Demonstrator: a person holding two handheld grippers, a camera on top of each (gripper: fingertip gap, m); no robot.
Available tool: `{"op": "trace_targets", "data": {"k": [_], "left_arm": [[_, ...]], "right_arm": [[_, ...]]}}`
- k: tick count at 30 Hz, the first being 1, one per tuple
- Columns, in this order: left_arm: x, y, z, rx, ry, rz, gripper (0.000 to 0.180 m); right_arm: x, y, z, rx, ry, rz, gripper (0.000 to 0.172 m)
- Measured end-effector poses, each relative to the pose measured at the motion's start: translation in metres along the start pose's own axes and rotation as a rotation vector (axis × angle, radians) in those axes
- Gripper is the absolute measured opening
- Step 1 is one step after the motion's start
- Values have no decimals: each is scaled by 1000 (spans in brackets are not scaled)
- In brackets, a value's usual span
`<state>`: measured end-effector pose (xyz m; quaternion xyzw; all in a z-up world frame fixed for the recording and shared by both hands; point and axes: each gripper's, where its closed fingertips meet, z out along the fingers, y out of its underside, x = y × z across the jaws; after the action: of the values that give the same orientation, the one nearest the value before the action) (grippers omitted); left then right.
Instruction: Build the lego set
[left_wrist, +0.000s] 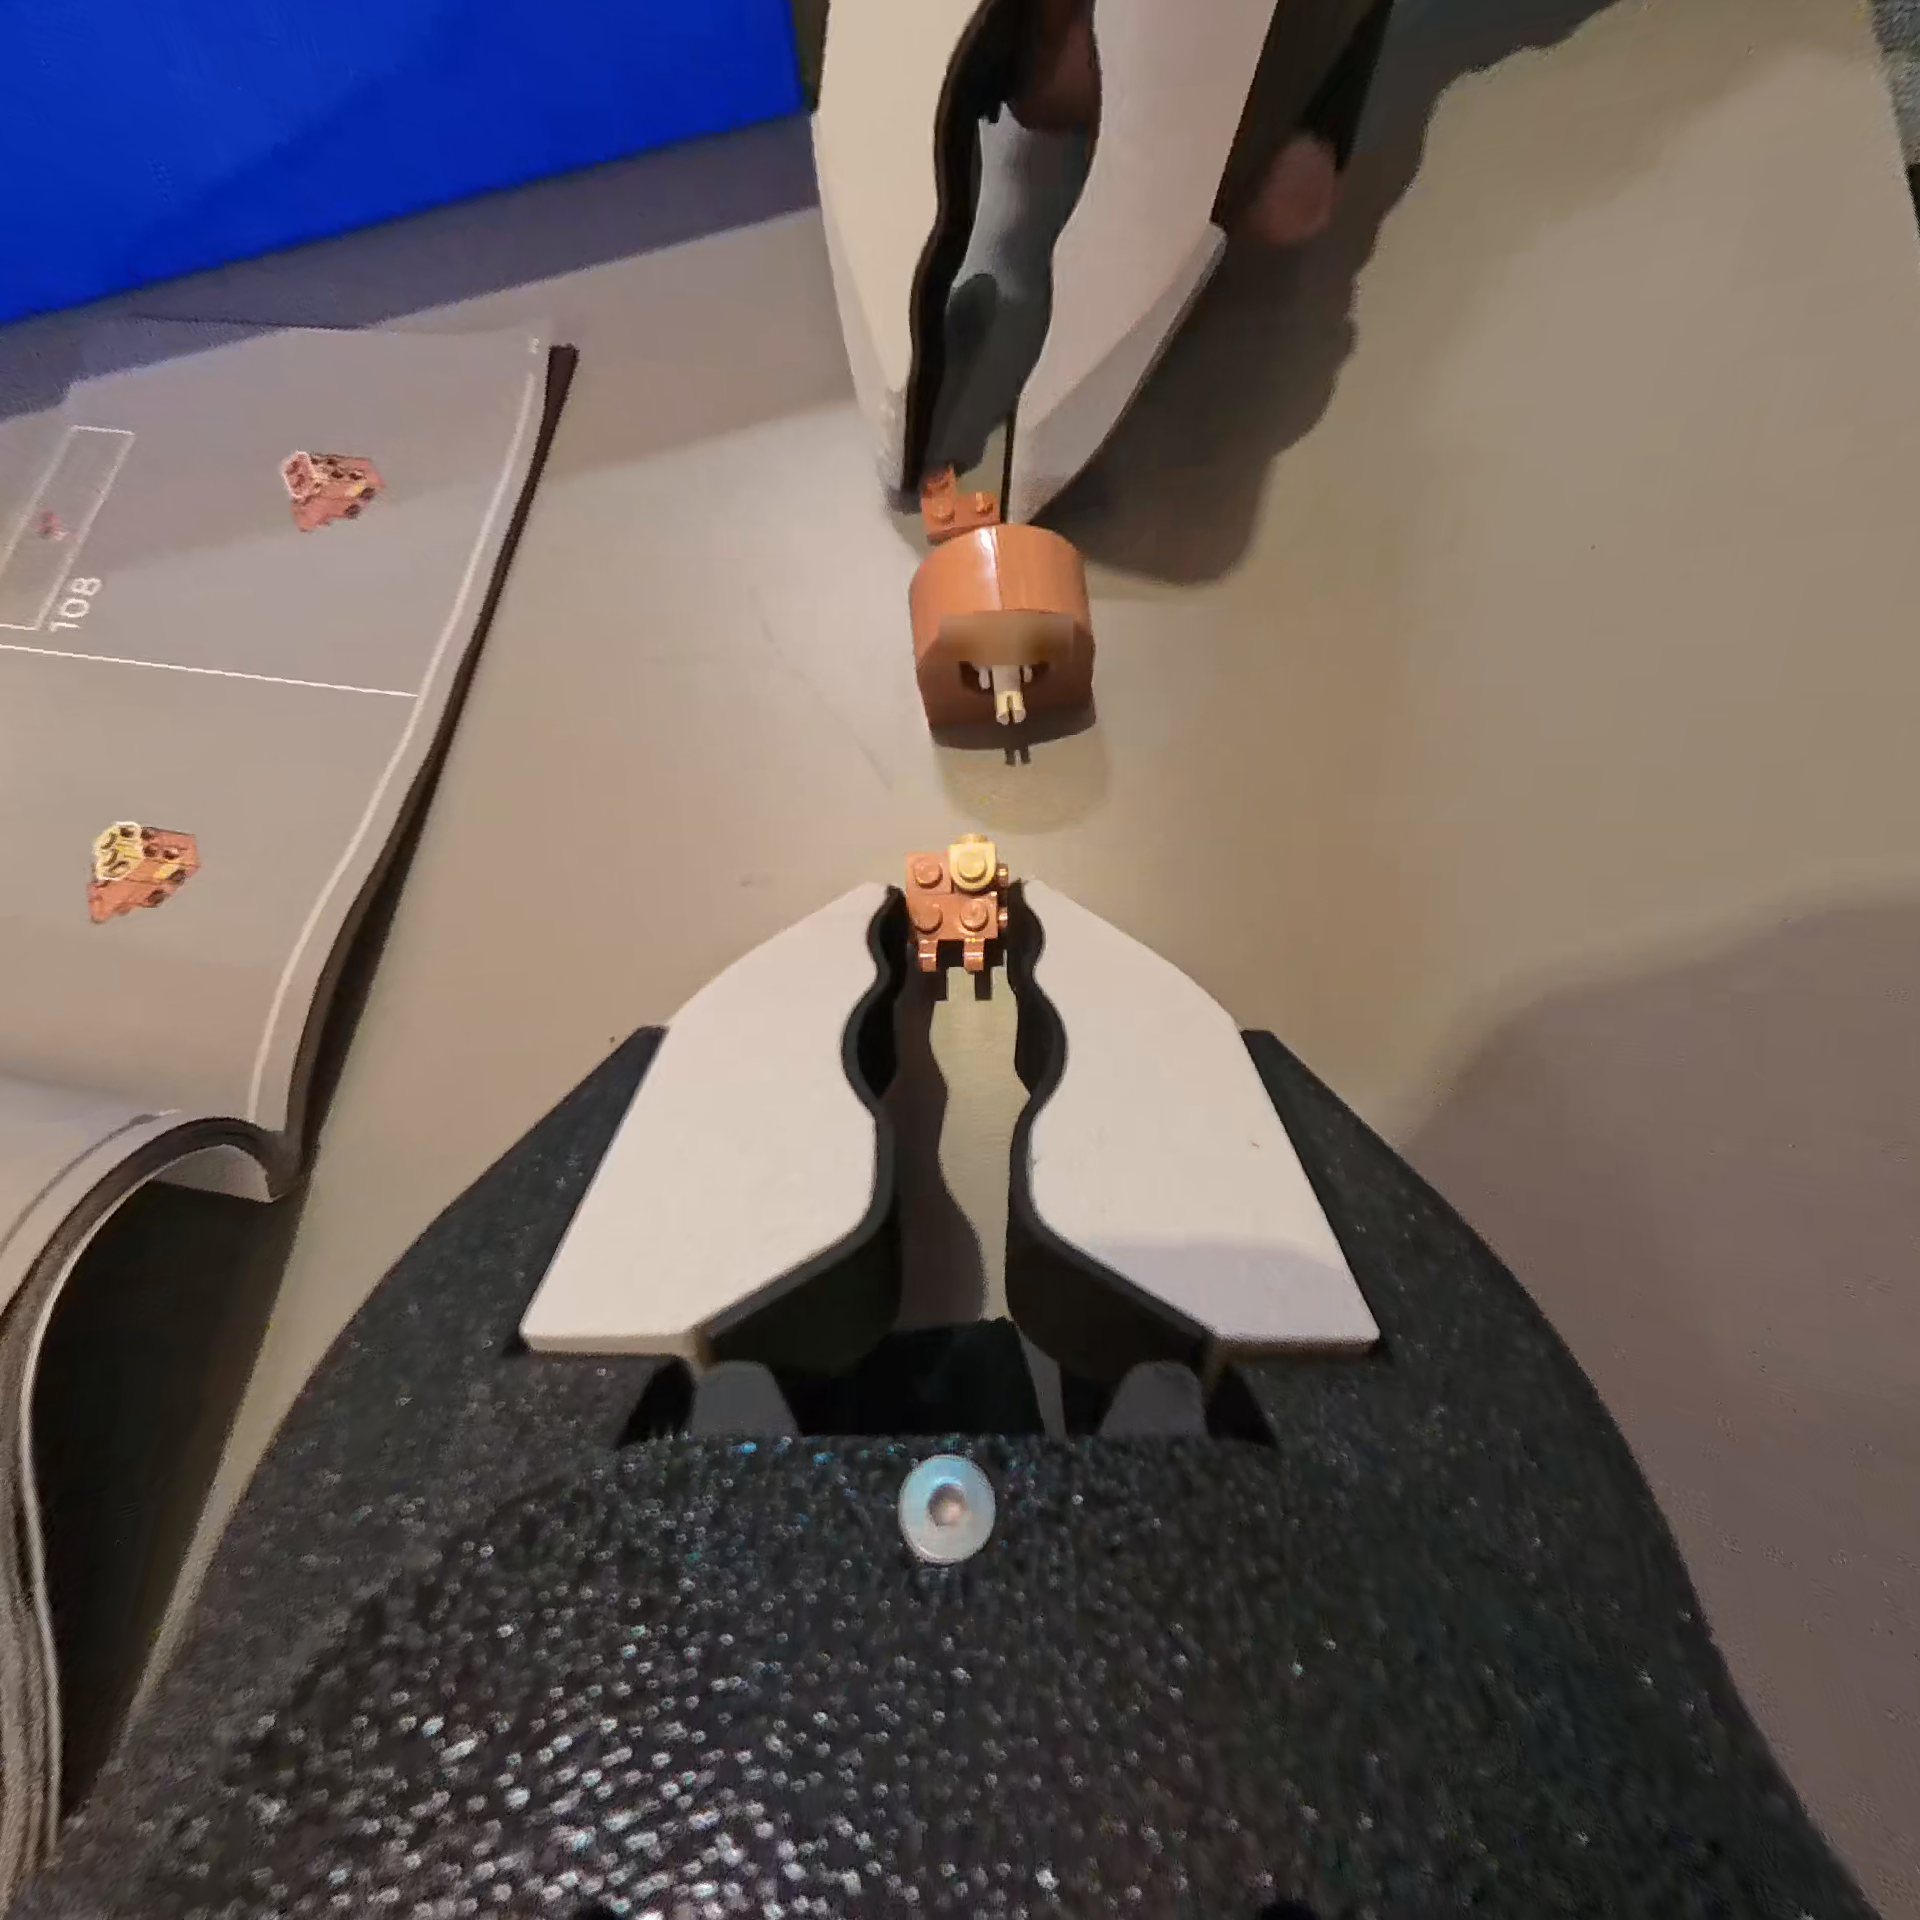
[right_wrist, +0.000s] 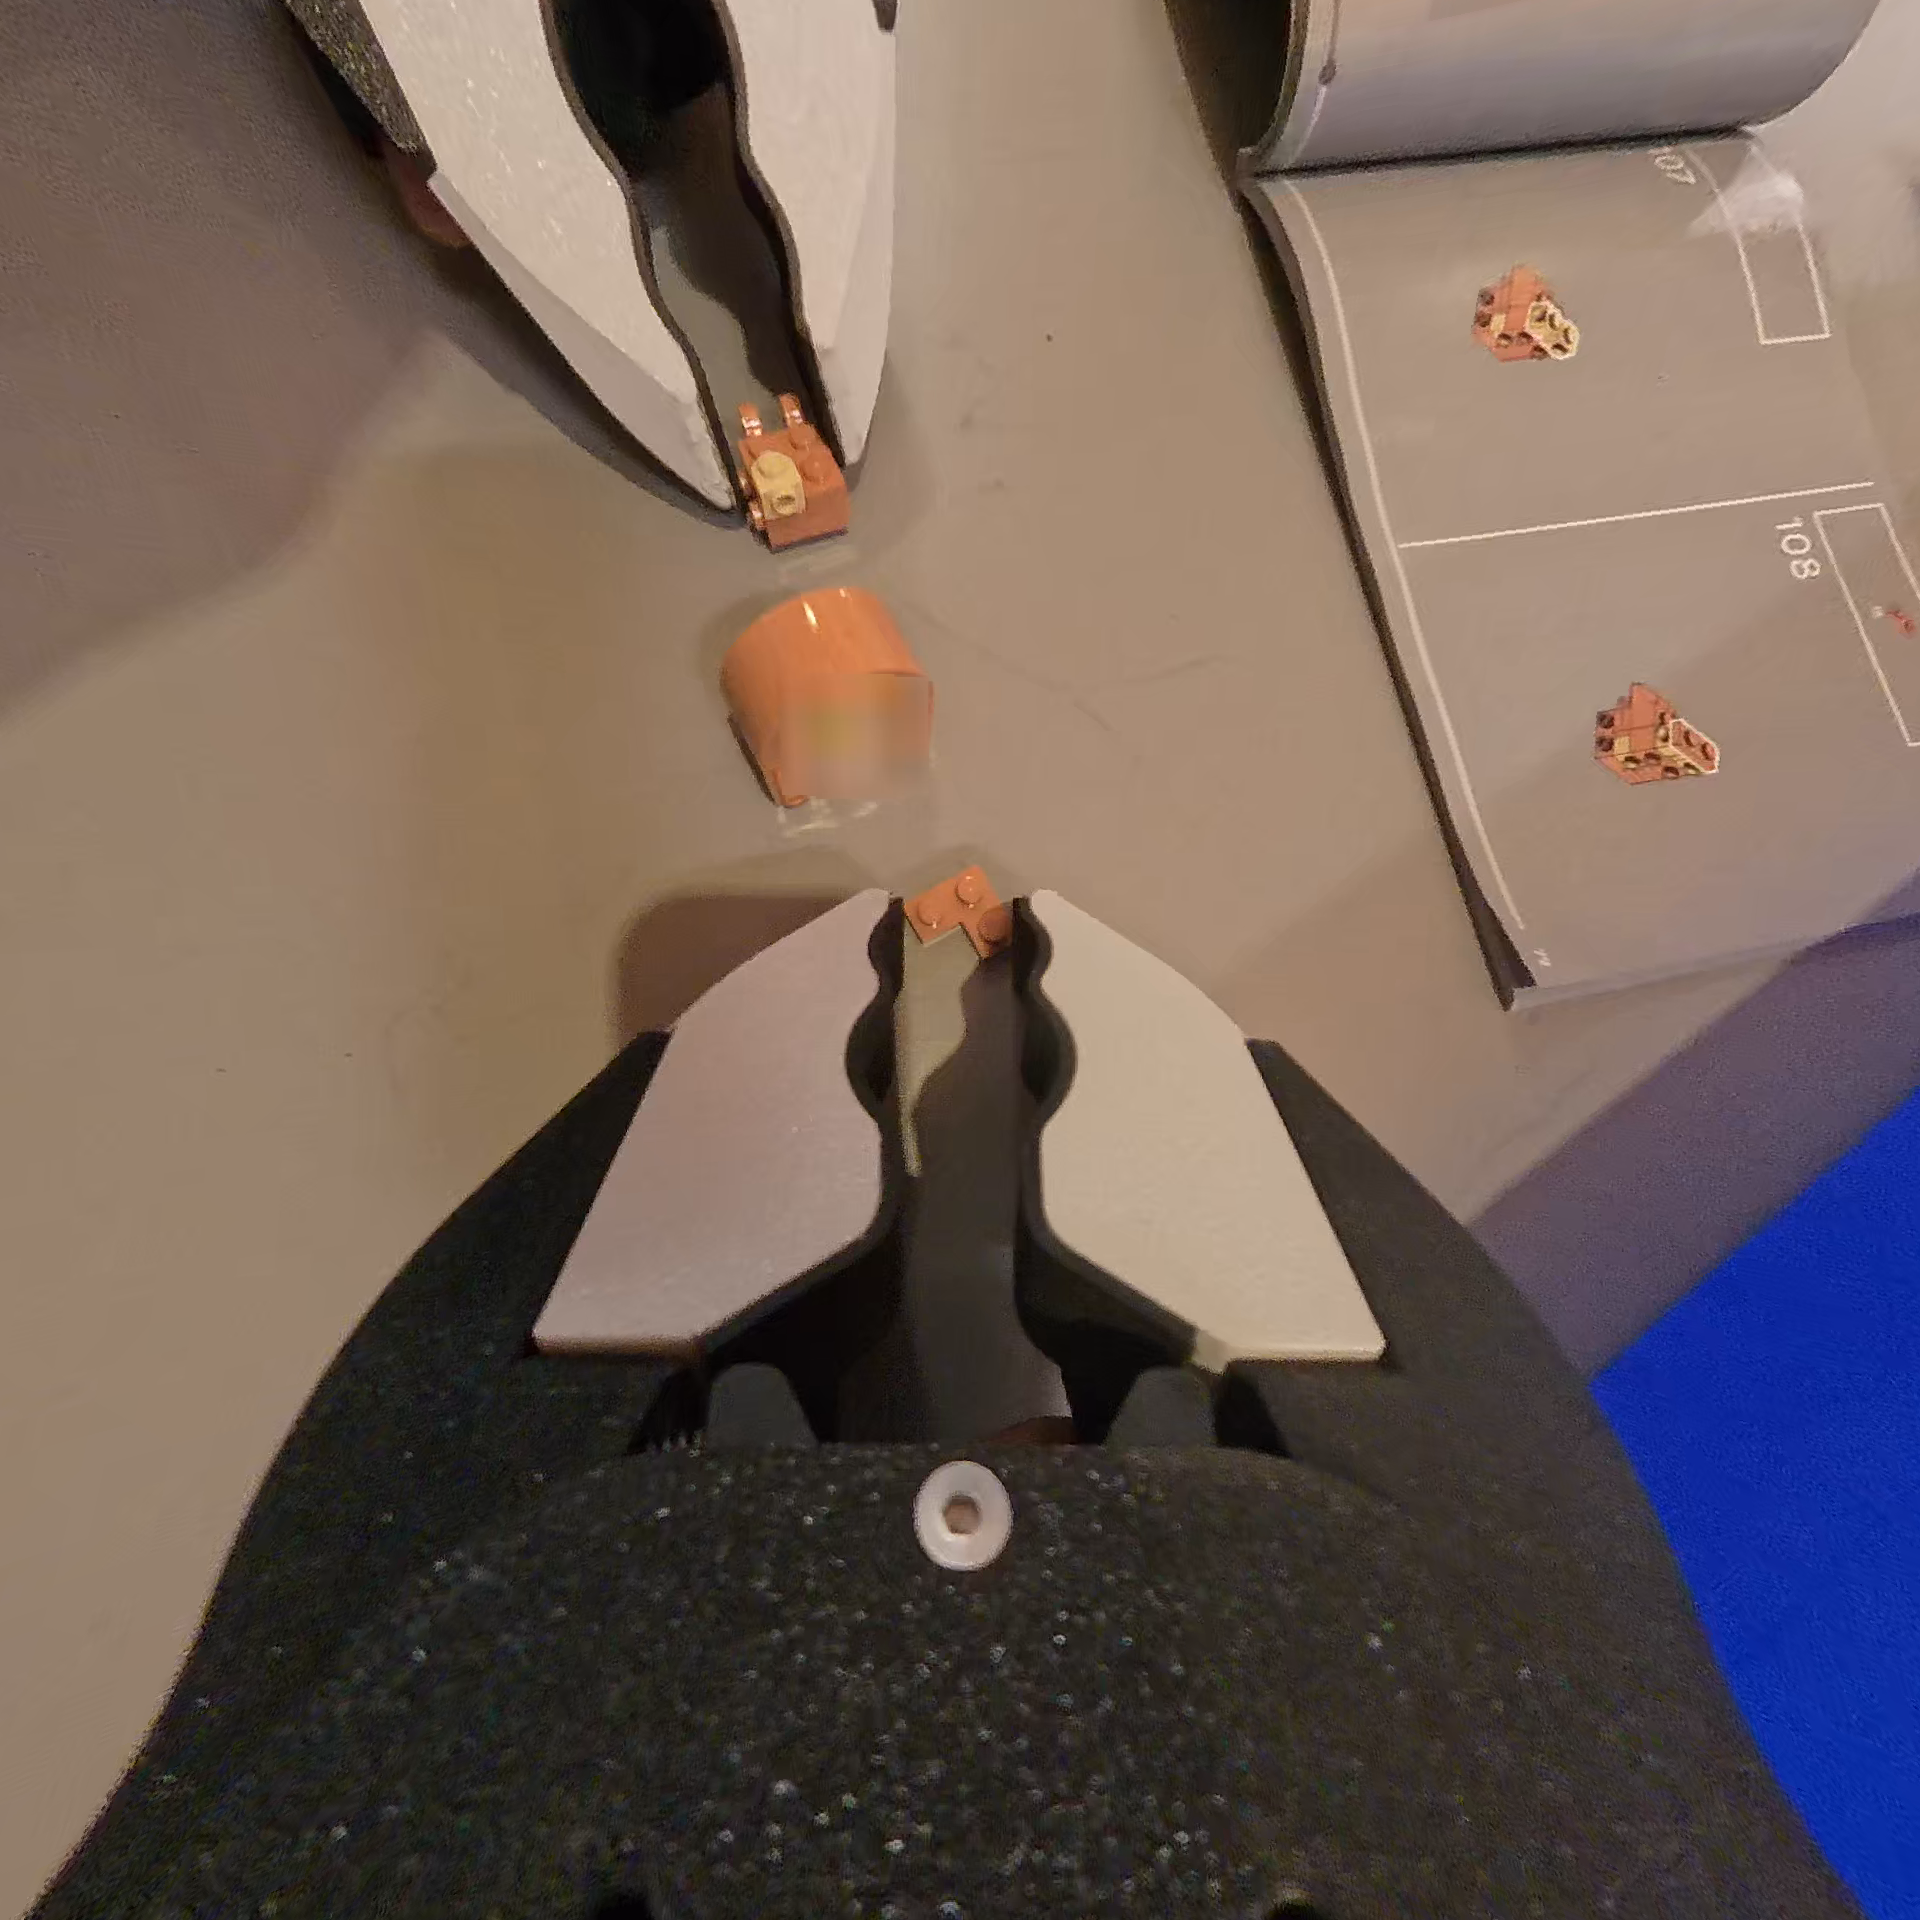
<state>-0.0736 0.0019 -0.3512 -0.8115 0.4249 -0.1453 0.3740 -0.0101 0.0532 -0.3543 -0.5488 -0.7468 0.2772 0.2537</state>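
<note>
While my left gripper (left_wrist: 957, 914) clamps a light, rigid brown brick cluster (left_wrist: 957, 902) by its flat sides, my right jaws pinch a thin, slippery corner plate (right_wrist: 954, 909) over the desk (right_wrist: 312, 727).

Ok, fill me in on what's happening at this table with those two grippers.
A person works two handheld grippers that face each other across a grey table. The left gripper is closed on a small brown brick assembly with a tan stud piece on top. The right gripper grips a small brown L-shaped plate at its fingertips. Between them a rounded brown brick piece rests on the table, and an open instruction booklet lies to the side.
</note>
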Motion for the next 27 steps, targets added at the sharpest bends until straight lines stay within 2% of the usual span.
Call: {"op": "trace_targets", "data": {"k": [19, 23, 26, 27], "left_arm": [[-4, 6, -5, -16, -9, -30, 28], [-1, 5, -3, -9, 16, -32, 18], [0, 2, -1, -5, 13, -22, 17], [0, 1, -1, -3, 7, -20, 17]], "right_arm": [[6, -10, -5, 61, 42, 8, 16], [9, -25, -13, 116, 69, 18, 16], [6, -48, -20, 179, 90, 18, 15], [2, -57, -21, 199, 91, 14, 3]]}}
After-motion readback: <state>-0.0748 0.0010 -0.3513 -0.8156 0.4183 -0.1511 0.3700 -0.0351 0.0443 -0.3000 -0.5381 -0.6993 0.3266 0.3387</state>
